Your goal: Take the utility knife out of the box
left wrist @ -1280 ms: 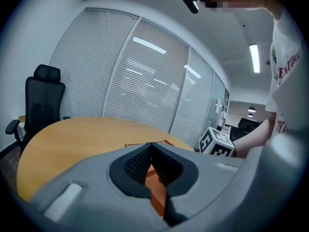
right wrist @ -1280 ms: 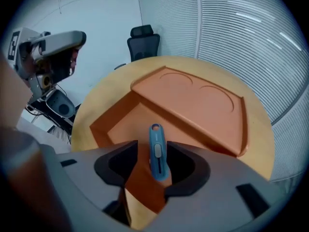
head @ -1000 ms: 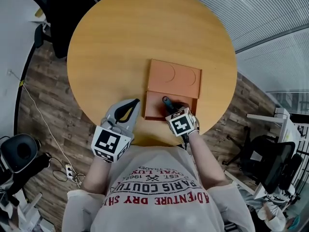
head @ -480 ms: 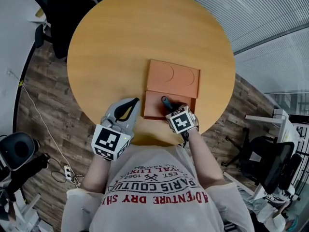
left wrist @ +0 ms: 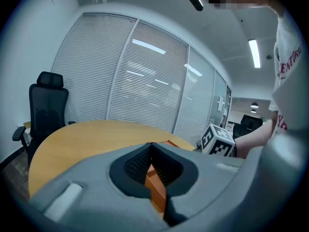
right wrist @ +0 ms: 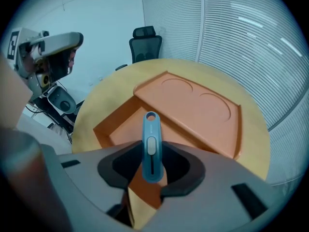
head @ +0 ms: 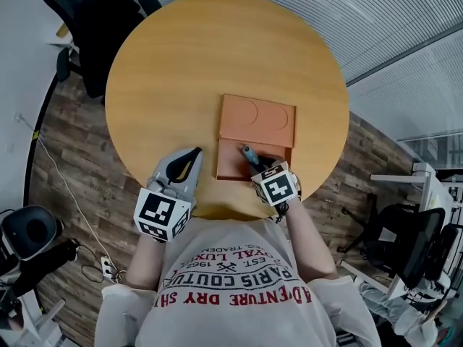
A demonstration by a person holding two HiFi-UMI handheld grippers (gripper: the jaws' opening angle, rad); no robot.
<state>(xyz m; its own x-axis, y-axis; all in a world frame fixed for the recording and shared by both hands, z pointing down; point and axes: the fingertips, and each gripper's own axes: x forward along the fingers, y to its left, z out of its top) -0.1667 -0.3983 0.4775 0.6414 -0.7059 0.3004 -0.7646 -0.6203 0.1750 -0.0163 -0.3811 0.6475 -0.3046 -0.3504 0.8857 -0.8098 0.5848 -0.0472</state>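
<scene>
An orange box lies on the round wooden table (head: 181,71), with its tray (head: 230,163) nearest me and its open lid (head: 257,121) flat behind it. My right gripper (head: 255,163) hangs over the tray, tilted steeply down. Its jaws are closing and their pads press on a blue utility knife (right wrist: 151,144), held a little above the tray floor (right wrist: 120,124). The knife's (head: 249,155) far end, with a hole in it, sticks out beyond the jaws. My left gripper (head: 194,152) stays just left of the tray, shut and holding nothing.
The lid (right wrist: 193,105) carries two shallow round recesses. A black office chair (head: 94,20) stands beyond the table at the far left, and another (head: 405,237) on the right. The table's near edge runs just under both grippers.
My right gripper has drawn in on the knife and lifted it slightly off the tray. The left gripper has stayed where it was.
</scene>
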